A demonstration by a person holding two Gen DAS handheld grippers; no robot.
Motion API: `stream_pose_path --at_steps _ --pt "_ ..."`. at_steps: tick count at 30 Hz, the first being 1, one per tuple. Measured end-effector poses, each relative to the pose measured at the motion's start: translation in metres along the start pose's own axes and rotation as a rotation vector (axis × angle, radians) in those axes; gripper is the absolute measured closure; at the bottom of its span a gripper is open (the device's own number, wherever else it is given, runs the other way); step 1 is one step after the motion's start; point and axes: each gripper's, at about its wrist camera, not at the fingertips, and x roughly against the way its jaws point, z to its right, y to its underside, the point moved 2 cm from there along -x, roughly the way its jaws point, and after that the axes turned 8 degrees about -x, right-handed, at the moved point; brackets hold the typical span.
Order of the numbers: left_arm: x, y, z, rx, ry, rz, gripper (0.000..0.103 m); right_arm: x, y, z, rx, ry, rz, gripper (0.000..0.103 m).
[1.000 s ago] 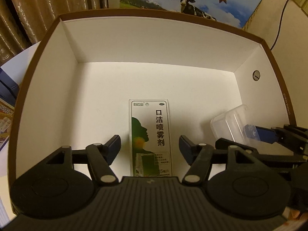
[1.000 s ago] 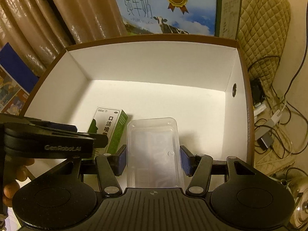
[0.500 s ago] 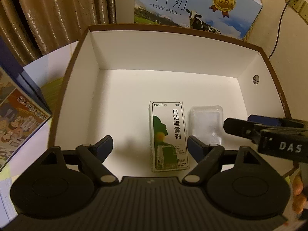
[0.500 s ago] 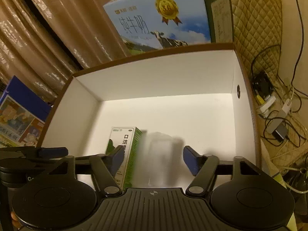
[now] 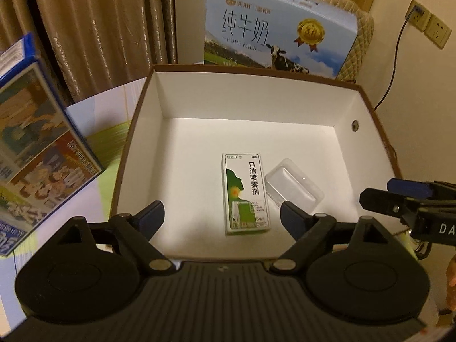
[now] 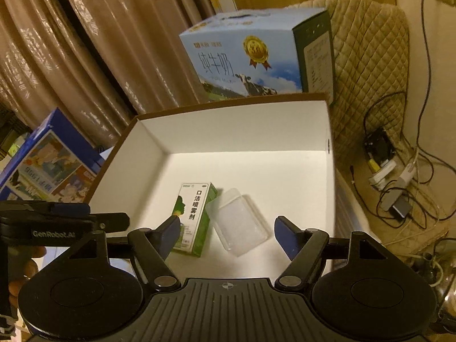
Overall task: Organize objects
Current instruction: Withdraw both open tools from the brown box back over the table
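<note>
A big open box (image 5: 136, 131) with white inner walls and a brown rim sits on the tabletop (image 5: 94, 114). Two things lie flat on its floor, towards the near side. One is a green-and-white spray carton (image 5: 245, 192) printed with Chinese lettering and a face in profile. Just beside it on the right, angled a little and seemingly touching the carton's edge, is a clear plastic tray (image 5: 293, 186).

Both pairs of tongs hang over the near rim of the box, holding nothing. The left tongs (image 5: 221, 216) stand wide apart, with the carton showing between their blue-tipped fingers (image 5: 151, 216) but lower down, not touched. The right tongs (image 6: 226, 235) are also spread wide, and the clear tray (image 6: 239, 225) and the carton (image 6: 193, 216) lie below and between them, free of contact. From the left view, the right tongs (image 5: 399, 196) show from the side at the right edge of the box.

Behind the box stands a blue milk case (image 5: 279, 40) with a cow and a gold medal on it. A blue picture-covered box (image 5: 37, 148) leans at the left, before brown curtains (image 5: 99, 28). Cables (image 6: 399, 193) tangle on the floor at the right.
</note>
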Motion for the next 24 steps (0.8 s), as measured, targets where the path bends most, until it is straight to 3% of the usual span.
stream_pose_path --at_steps 24 --pt "0.121 0.102 -0.004 0.077 -0.021 0.076 0.013 0.101 0.085 -0.039 0.044 -0.031 0.056 0.032"
